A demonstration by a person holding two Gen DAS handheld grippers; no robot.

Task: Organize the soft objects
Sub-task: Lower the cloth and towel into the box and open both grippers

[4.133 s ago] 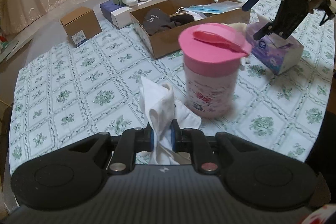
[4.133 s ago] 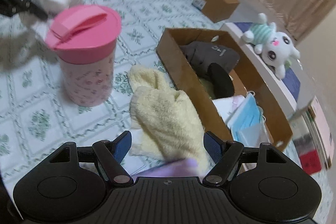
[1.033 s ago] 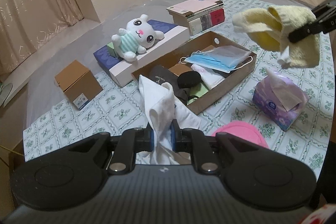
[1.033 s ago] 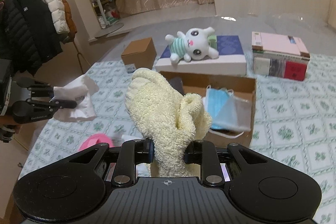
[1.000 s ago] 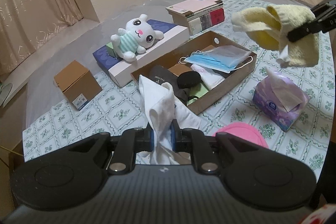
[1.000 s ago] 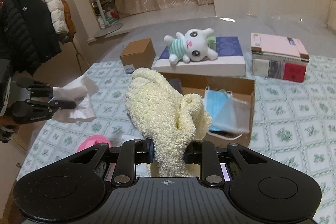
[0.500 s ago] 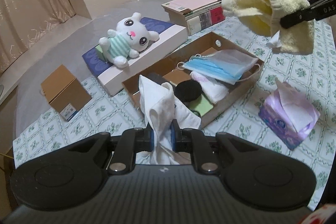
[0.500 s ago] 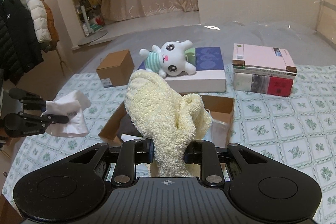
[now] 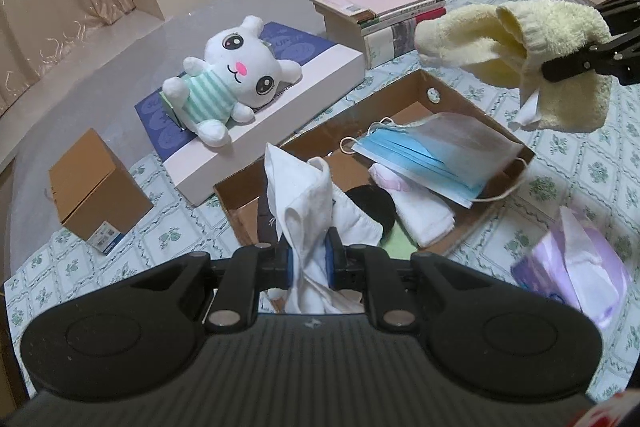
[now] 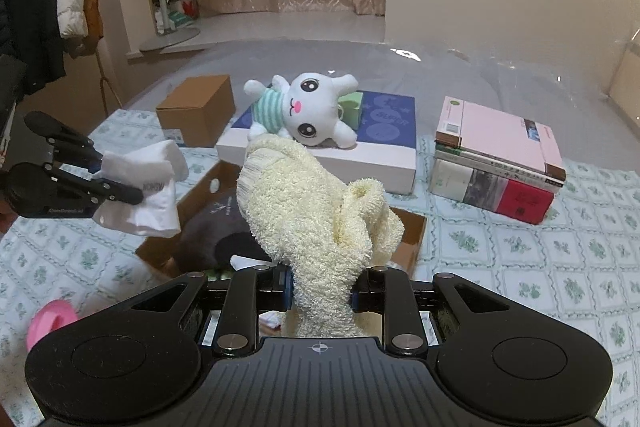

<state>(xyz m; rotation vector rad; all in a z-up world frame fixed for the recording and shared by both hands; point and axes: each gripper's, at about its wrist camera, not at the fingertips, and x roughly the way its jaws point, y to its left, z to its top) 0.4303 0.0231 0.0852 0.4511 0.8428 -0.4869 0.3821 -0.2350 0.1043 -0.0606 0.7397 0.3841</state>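
Note:
My left gripper [image 9: 308, 259] is shut on a white sock [image 9: 304, 195] and holds it in the air over the near end of the open cardboard box [image 9: 404, 99]. It also shows in the right wrist view [image 10: 116, 187] with the white sock [image 10: 144, 195]. My right gripper [image 10: 320, 287] is shut on a fluffy pale yellow sock [image 10: 316, 223] above the box's far end; the yellow sock shows in the left wrist view [image 9: 516, 55]. The box holds blue face masks [image 9: 424, 155], a white folded cloth [image 9: 420, 211] and dark items [image 10: 216, 227].
A white plush bunny [image 9: 228, 83] lies on a flat white and blue box [image 9: 280, 95] behind the cardboard box. A stack of books [image 9: 384, 15], a small brown carton [image 9: 96, 191], a purple tissue pack [image 9: 576, 263] and a pink lid [image 10: 52, 323] sit on the patterned tablecloth.
Both grippers have moved forward and closer to the cardboard box with their socks still held. The yellow sock now hangs over the box's far right end.

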